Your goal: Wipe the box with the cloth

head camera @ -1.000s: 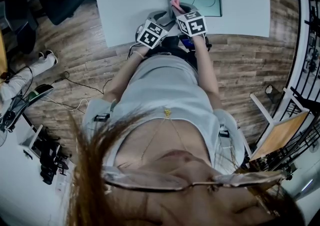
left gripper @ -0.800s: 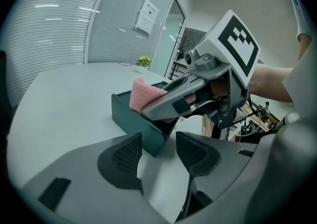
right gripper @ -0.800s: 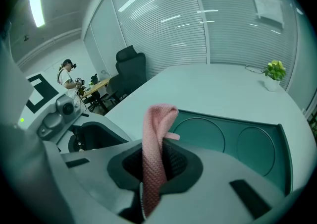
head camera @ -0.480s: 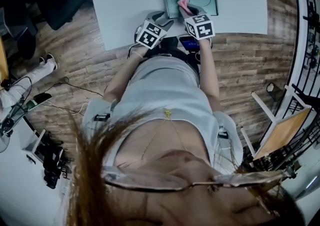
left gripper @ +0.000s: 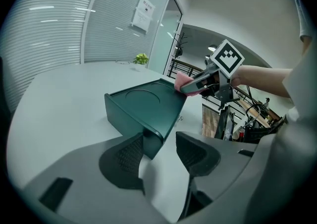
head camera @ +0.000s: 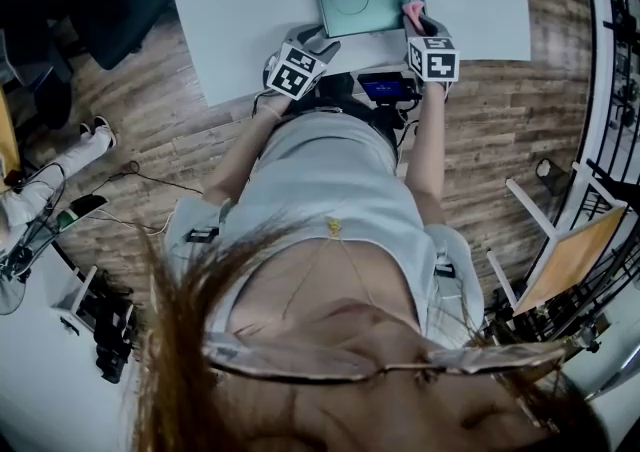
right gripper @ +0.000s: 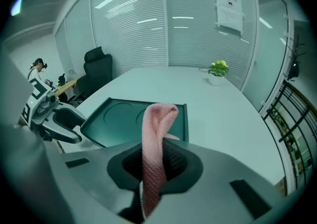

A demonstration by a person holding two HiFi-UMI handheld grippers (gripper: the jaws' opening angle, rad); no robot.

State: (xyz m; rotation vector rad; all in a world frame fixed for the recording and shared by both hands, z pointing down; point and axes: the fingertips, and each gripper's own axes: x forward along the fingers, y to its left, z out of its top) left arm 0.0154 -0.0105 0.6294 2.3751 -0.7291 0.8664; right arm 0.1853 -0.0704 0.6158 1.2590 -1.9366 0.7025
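Note:
A flat dark-green box [head camera: 368, 2] with a round recess in its lid lies near the front edge of the white table [head camera: 240, 0]. My right gripper [head camera: 418, 25] is shut on a pink cloth [head camera: 412, 10] and holds it at the box's right edge. In the right gripper view the cloth [right gripper: 156, 139] stands up between the jaws of that gripper [right gripper: 154, 161], over the box [right gripper: 124, 119]. My left gripper [left gripper: 161, 151] is open. The box's near corner [left gripper: 151, 139] sits between its pads, against the left one. The left gripper view also shows the right gripper [left gripper: 198, 82].
A small potted plant [right gripper: 218, 69] stands far back on the table. A black office chair [right gripper: 96, 72] and a person [right gripper: 37, 69] are beyond the table's left end. Glass walls with blinds lie behind. A metal railing [head camera: 610, 90] runs along the right.
My right gripper has carried the pink cloth rightward across the box, from its near middle to its right edge. The left gripper has stayed at the box's near left corner.

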